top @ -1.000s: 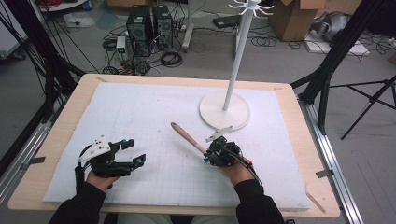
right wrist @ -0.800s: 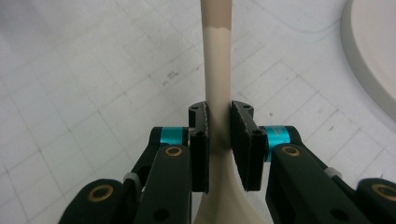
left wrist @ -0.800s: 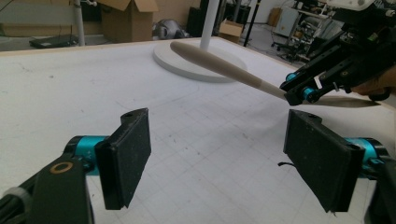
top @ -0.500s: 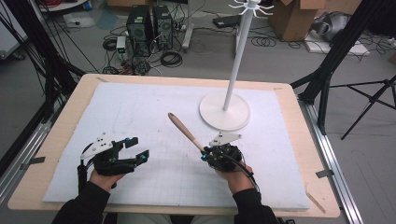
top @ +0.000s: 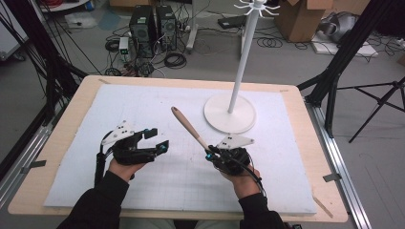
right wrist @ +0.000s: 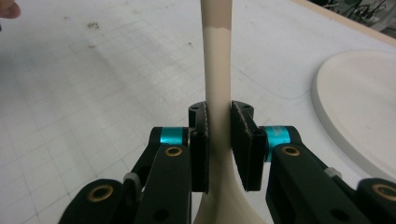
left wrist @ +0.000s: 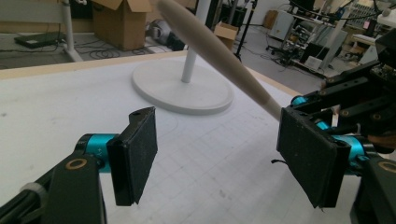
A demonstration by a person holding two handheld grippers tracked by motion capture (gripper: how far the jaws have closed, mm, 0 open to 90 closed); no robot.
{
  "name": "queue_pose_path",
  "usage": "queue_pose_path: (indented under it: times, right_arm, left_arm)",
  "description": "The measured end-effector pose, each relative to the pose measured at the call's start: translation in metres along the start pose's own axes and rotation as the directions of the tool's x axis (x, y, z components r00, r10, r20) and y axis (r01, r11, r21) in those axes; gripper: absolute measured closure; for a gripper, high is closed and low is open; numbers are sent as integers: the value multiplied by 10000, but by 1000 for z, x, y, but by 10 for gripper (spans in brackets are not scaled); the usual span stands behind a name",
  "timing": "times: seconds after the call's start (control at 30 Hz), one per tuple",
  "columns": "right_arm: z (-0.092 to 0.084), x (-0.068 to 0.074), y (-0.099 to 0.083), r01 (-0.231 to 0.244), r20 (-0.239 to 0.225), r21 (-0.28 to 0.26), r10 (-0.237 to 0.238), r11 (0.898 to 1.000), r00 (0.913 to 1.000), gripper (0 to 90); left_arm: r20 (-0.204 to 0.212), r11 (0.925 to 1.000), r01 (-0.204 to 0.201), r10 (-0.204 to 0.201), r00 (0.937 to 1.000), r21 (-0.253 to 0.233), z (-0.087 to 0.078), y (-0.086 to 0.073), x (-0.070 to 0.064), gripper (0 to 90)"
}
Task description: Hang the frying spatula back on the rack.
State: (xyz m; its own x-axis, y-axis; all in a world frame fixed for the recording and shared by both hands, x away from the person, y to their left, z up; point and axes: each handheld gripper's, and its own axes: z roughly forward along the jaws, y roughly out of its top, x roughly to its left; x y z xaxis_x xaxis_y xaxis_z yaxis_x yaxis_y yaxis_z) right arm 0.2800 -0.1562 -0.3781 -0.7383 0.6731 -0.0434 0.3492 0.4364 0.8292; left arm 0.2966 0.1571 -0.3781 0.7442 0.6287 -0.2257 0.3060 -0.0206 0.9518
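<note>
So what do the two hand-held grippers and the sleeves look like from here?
Both the left hand-held gripper and the right hand-held gripper are black, with teal collars behind flat black pads, brass-coloured pivot pins and a grey three-cornered plate on top. A black cable trails from each. The sleeves are dark.

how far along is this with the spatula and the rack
Done: the right tool is clamped on the spatula, lifted off the white mat. In hand: the left tool, open, faces the handle. Left: hanging it on the hook stand, whose hooks look bare.
</note>
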Motion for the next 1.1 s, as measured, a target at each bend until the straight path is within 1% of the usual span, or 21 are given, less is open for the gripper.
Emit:
queue_pose_path:
  times: [0.1, 0.23, 0.3, 0.43, 0.5, 0.57, 0.67, 0.73, 0.8, 0.87, 0.93, 1.07, 1.1]
  right_arm:
    - [-2, 3, 0, 77, -38, -189, -78, 9998, 10000, 774]
    - [-4, 7, 2, 177, -112, -384, -181, 9991, 9998, 774]
    - [-5, 8, 3, 198, -158, -398, -204, 9990, 9997, 774]
    - [-7, 9, 3, 179, -166, -530, -188, 9984, 9997, 773]
    - [-8, 9, 3, 192, -157, -627, -202, 9978, 9997, 773]
    - [-9, 11, 4, 208, -134, -731, -218, 9971, 9997, 773]
    - [-10, 12, 5, 259, -102, -806, -268, 9964, 9996, 773]
    - [-10, 13, 5, 274, -108, -828, -284, 9962, 9995, 773]
    - [-9, 14, 5, 303, -126, -792, -314, 9964, 9994, 773]
    - [-9, 14, 5, 307, -104, -811, -316, 9962, 9994, 773]
    - [-9, 14, 5, 327, -158, -756, -340, 9966, 9993, 773]
    - [-8, 15, 5, 374, -169, -753, -387, 9965, 9991, 773]
    - [-9, 14, 5, 378, -157, -788, -392, 9962, 9991, 773]
  left_arm:
    - [157, 9999, -64, 62, 9999, 148, 13, 7, -7, 292]
    - [355, 9995, 50, -61, 9993, 304, 27, 13, -11, 278]
    - [359, 9994, 87, -99, 9993, 349, 32, 17, -13, 275]
    - [340, 9993, 204, -215, 9992, 318, 39, 23, -14, 275]
    - [323, 9992, 218, -229, 9992, 328, 40, 26, -13, 284]
    - [322, 9991, 318, -327, 9989, 280, 42, 30, -12, 297]
    - [307, 9990, 300, -310, 9990, 325, 44, 34, -12, 305]
    - [323, 9992, 290, -299, 9990, 288, 45, 37, -12, 328]
    - [353, 9989, 417, -425, 9985, 229, 46, 38, -10, 368]
    - [464, 9976, 628, -641, 9969, 293, 46, 39, -9, 400]
    - [464, 9975, 632, -645, 9968, 302, 47, 40, -9, 441]
    - [515, 9955, 895, -909, 9945, 296, 47, 44, -9, 472]
    - [574, 9952, 930, -946, 9939, 301, 46, 44, -8, 506]
